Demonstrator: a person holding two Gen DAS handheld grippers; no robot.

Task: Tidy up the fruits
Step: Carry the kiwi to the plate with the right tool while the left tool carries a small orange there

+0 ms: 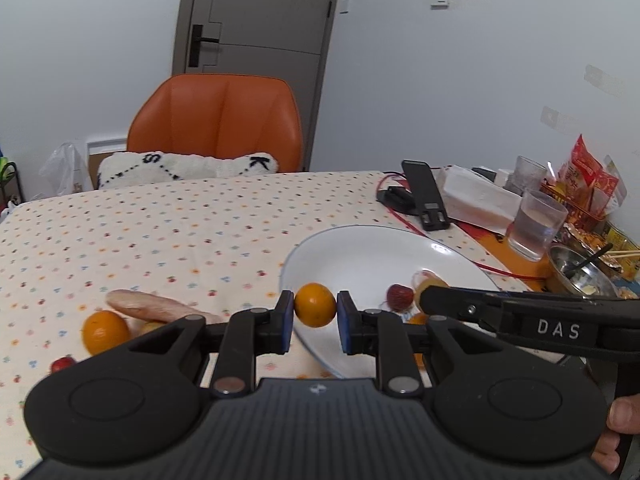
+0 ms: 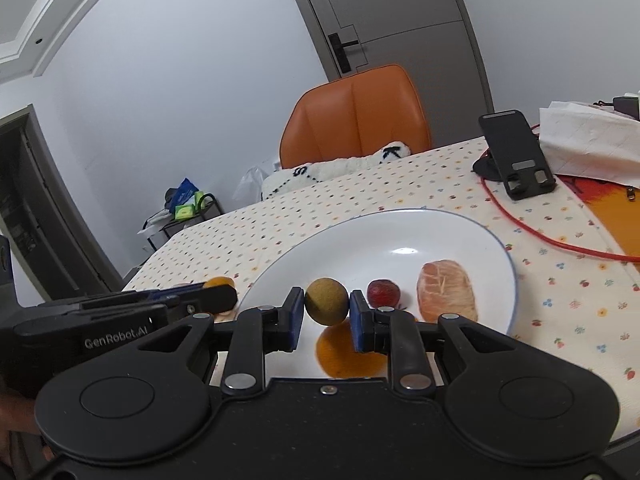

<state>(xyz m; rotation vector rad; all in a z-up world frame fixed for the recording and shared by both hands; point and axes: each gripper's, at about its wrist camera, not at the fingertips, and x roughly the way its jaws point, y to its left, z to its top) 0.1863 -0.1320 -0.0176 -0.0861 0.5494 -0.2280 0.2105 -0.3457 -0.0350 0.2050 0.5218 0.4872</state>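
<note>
Orange fruit (image 1: 315, 305), small and round, is pinched between the blue pads of the left gripper (image 1: 314, 322), held above the near-left rim of the white plate (image 1: 360, 248). Both pads press on its sides. Right gripper (image 2: 327, 318) is clamped the same way on a dull yellow-green round fruit (image 2: 326, 301), held over the plate's near part. Directly beneath it on the plate lies another orange fruit (image 2: 344, 354), partly hidden by the gripper fingers.

On the plate too: a small dark red fruit (image 2: 383, 293) and, just to its right, a peeled citrus piece (image 2: 446, 294), pale orange with white pith. They sit close together but apart.

Off the plate, on the dotted tablecloth (image 1: 160, 232) left of it: a second whole orange (image 1: 105, 331), a small red fruit (image 1: 62, 363) near the left gripper's body, and a pale pinkish elongated thing (image 1: 160, 306) that's blurred, possibly a sweet potato, can't say for sure. A yellowish round bit peeks out beside the orange, mostly hidden.

Past the plate: black phone stand (image 2: 516, 152), red cable (image 2: 532, 228) curving across the cloth, white paper napkin (image 2: 592, 144). In the left wrist view, a clear plastic cup (image 1: 536, 226), a metal bowl (image 1: 580, 274) and red snack packets (image 1: 588, 176) crowd the right edge. Orange chair (image 1: 218, 120) with a white cushion (image 1: 188, 168) stands at the far side, grey door (image 1: 256, 12) behind it. A hand (image 1: 620, 428) shows at the right gripper's handle.
</note>
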